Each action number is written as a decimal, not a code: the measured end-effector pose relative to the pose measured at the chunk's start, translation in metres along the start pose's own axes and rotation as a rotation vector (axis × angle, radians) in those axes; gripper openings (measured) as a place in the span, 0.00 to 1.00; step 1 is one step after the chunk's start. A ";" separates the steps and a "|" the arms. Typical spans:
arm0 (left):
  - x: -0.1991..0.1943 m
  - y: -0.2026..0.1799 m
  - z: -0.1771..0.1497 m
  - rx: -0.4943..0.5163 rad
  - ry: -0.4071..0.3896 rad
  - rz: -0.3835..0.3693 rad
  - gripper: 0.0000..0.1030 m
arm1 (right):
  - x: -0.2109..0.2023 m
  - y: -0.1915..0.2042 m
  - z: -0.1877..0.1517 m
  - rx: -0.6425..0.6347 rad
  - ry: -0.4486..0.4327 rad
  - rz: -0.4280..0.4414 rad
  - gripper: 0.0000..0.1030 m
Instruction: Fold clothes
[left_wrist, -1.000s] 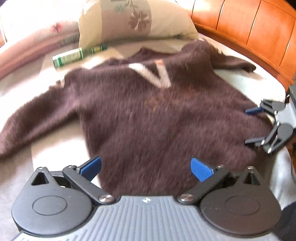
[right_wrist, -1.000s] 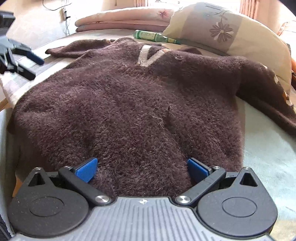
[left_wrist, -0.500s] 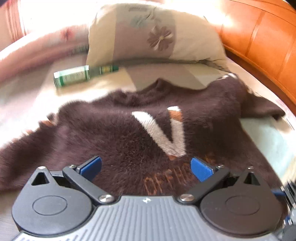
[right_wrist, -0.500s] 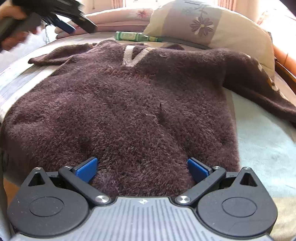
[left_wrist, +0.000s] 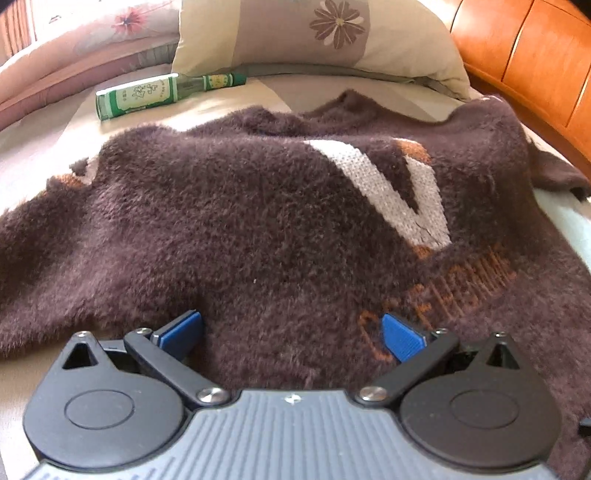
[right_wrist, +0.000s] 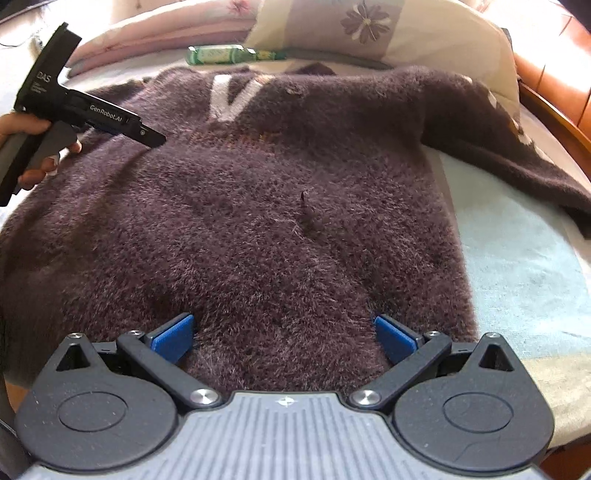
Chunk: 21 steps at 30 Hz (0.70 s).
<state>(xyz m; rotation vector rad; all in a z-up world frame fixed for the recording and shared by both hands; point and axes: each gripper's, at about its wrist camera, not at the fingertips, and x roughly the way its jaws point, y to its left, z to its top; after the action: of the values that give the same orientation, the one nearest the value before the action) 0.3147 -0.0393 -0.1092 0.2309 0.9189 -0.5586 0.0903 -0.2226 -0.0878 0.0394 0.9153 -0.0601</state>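
The left gripper (left_wrist: 291, 334) has its two blue-padded fingers spread wide with nothing clamped between them, low over the chest of one fuzzy dark brown knitted sweater (left_wrist: 258, 236), just short of the orange lettering and the big white knitted V. The right gripper (right_wrist: 282, 338) is likewise spread wide and empty, its two blue pads set at the sweater's lower body near the hem. In the right wrist view the left gripper appears from the side as a black tool, its tip over the sweater's left shoulder area, with the person's hand (right_wrist: 35, 147) wrapped round its grey handle. The sweater lies spread face up on a pale bed sheet (right_wrist: 517, 258), with two sleeves stretched out, one to each side. Beyond the collar lies one green glass bottle with a white label (left_wrist: 155, 94), on its side. Behind it sits one beige pillow with a brown flower print (left_wrist: 317, 37), and beside that a folded pink quilt (left_wrist: 74, 48). An orange wooden headboard (left_wrist: 524, 51) runs along the right.
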 end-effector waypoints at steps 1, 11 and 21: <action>0.001 -0.001 0.000 0.001 -0.011 0.003 1.00 | 0.001 0.001 0.003 0.007 0.018 -0.010 1.00; -0.023 0.007 0.006 -0.035 -0.049 -0.079 0.99 | 0.009 0.014 0.025 0.111 0.179 -0.114 1.00; -0.029 0.044 0.008 -0.152 -0.040 -0.115 0.99 | -0.014 0.004 0.166 0.051 -0.037 -0.070 1.00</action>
<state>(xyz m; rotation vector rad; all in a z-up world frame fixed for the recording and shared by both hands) 0.3304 0.0048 -0.0835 0.0297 0.9350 -0.5938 0.2136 -0.2282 0.0246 0.0537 0.8777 -0.1487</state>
